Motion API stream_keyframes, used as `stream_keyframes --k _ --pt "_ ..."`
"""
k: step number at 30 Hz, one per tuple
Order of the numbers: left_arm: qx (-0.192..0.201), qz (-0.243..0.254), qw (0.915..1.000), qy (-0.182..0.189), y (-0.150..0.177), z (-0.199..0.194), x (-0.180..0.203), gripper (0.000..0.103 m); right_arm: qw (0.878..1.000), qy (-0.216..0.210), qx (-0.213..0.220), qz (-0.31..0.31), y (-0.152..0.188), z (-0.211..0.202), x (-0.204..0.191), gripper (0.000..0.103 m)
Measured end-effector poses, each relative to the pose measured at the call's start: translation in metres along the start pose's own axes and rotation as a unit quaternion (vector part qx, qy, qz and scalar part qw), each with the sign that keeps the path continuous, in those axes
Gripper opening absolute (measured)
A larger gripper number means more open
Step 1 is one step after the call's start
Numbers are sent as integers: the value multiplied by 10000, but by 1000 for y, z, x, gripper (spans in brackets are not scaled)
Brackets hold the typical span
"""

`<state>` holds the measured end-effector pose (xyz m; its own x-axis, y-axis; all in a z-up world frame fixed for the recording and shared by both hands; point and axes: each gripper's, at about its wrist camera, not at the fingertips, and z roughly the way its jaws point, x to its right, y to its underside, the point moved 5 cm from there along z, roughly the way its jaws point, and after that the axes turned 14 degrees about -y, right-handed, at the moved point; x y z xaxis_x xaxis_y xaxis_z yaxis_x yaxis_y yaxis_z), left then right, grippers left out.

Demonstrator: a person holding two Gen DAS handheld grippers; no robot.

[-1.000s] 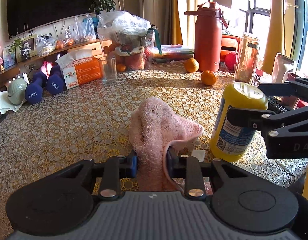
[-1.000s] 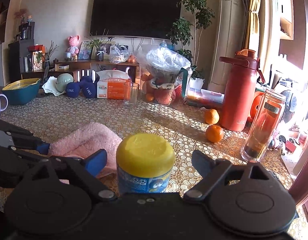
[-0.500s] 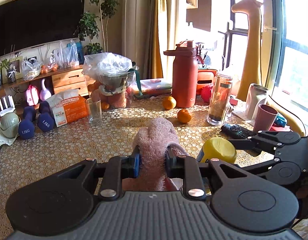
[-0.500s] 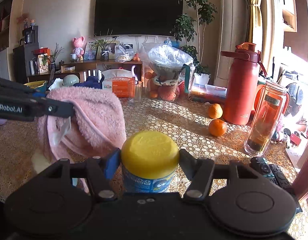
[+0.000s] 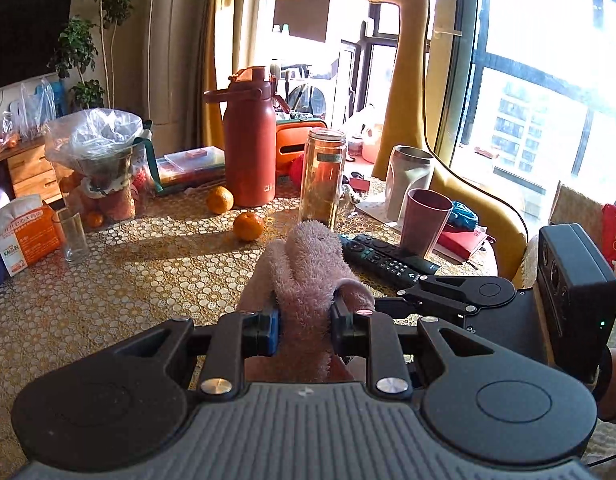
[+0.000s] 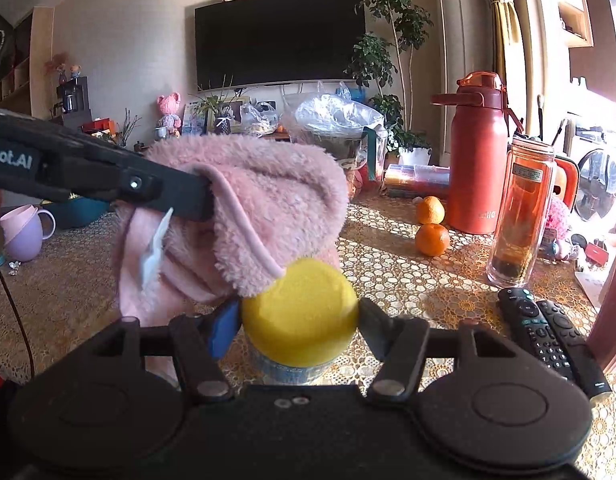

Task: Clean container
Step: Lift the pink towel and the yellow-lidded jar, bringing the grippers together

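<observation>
Pink fleece fills the left of my right-wrist view: the pink cloth (image 6: 243, 216) hangs bunched from my left gripper (image 5: 303, 328), whose jaws are pressed together on a fold of it, the blue pads squeezing the pile from both sides. A white tag dangles from the cloth's left edge. The cloth's lower corner drapes onto the yellow lid (image 6: 299, 312) of the container (image 6: 291, 368), touching its upper left rim. My right gripper (image 6: 297, 328) is pinching that lid, one pad against each side; below the lid I can make out only a strip of the container's blue-printed label. It sits low in the middle of the view, directly ahead of the right camera and above the gold patterned tablecloth (image 6: 408, 280); I cannot tell whether its base touches the table. Further right lie two oranges (image 6: 432, 240), then the tall red flask (image 6: 476, 168) and the clear orange-tinted bottle (image 6: 524, 216) standing upright near each other. Two black remotes (image 6: 548, 336) lie side by side at the right edge. From the left-wrist view the right gripper's black body (image 5: 460, 300) sits just right of the cloth, and the container itself is hidden.
</observation>
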<state>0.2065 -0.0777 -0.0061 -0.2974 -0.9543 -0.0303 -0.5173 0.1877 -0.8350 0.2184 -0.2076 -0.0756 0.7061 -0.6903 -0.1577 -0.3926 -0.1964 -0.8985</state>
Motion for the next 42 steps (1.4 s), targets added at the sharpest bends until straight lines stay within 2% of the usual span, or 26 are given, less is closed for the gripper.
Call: stream_keyframes --k 8,14,18,24,27,30,32,36,38,42 --pt "-687 -468 9965 -84 13 40 -20 22 9998 -164 29 -128 9 -11 0 62" --pt "-1102 -349 9918 -550 33 63 -34 22 9997 -226 58 -19 12 -16 4 62" --pt "-1048 -307 9924 -570 35 50 -40 22 9998 -202 49 -11 13 -16 5 62" --pt "-661 -152 9961 -562 23 2 -48 22 9998 -189 49 59 15 -18 6 62" --pt "-519 323 9962 -617 19 -23 -52 22 9998 -173 23 12 15 -18 4 62" --pt "-463 946 9917 -734 18 -37 -54 22 9998 -179 4 -14 15 -18 5 62" --pt "-516 1165 9880 -872 19 -34 -57 22 9999 -168 3 4 15 -19 5 62" --pt "-710 972 9875 -1021 32 -6 -74 22 9999 -133 10 -2 16 -19 4 62" --pt "-955 708 9862 -1149 46 14 -89 22 9999 -120 1 2 16 -19 3 62" --pt "-1358 266 9838 -1136 70 34 -110 22 9999 -102 -33 -37 14 -18 1 62"
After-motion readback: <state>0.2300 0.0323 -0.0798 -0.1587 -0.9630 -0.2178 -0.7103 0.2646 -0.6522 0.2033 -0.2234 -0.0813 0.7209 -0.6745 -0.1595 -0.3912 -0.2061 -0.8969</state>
